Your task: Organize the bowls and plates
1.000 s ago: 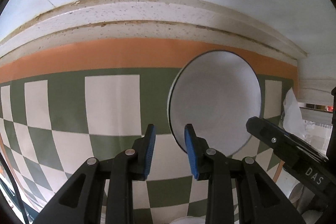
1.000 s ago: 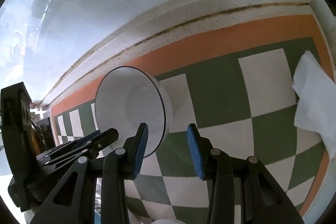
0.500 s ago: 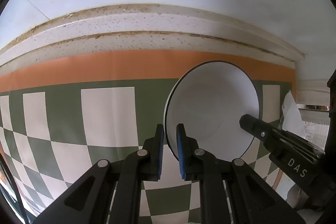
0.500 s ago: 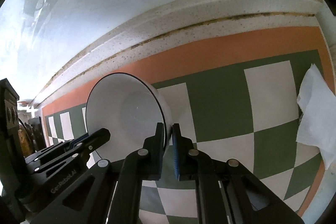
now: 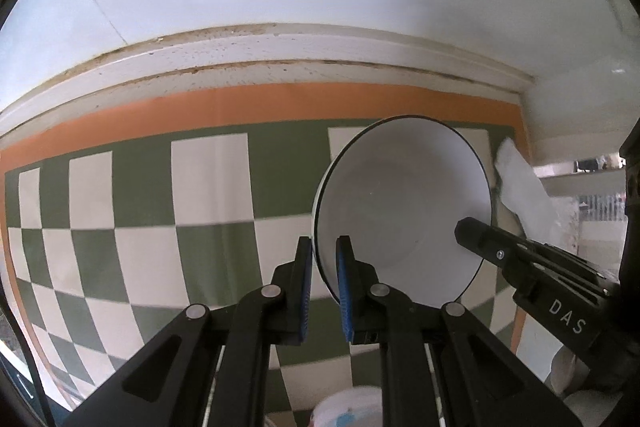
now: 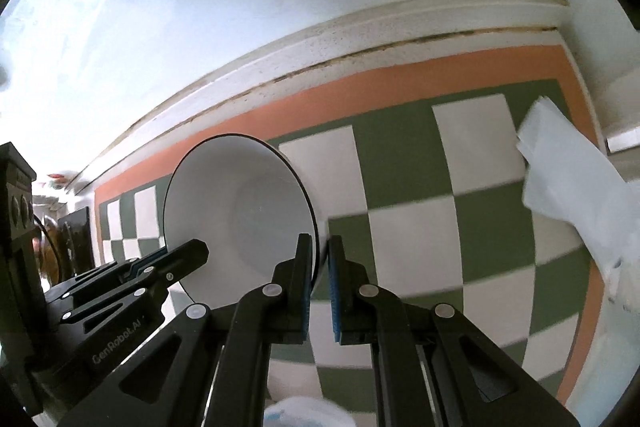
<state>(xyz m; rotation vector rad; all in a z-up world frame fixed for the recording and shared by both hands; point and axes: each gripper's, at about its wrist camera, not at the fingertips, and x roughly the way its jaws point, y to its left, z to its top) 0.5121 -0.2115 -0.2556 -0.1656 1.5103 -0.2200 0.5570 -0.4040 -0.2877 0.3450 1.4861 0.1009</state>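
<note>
Checkered green-and-white mat (image 5: 208, 187) with an orange border covers the surface, running back to a white ledge below a pale wall.

White bowl (image 5: 404, 211) with a thin dark rim is held above the mat, pinched from two opposite sides. It sits tilted, open face turned toward both cameras. No real long axis, it's round; what matters is the line between the two grip points, which runs across the rim.

Left gripper (image 5: 322, 267): blue pads closed hard on the bowl's rim, one pad inside the wall, one outside. Nothing else touched.

Right gripper (image 6: 318, 263): same story on the far side of the rim, pads clamped with the wall between them. In the left wrist view its black fingers reach in against the bowl's opposite edge.

Neither hand is nearer; each is on the bowl, on opposite sides of it.

White paper napkin (image 6: 576, 179) lies on the mat beside the bowl, on the right gripper's side, near the mat's corner. Not touching the bowl.

My read: the bowl is carried two-handed, so the next move needs both hands travelling together and keeping their spacing, else the rim slips out of one pair of pads. Destination stack isn't clearly in view.
</note>
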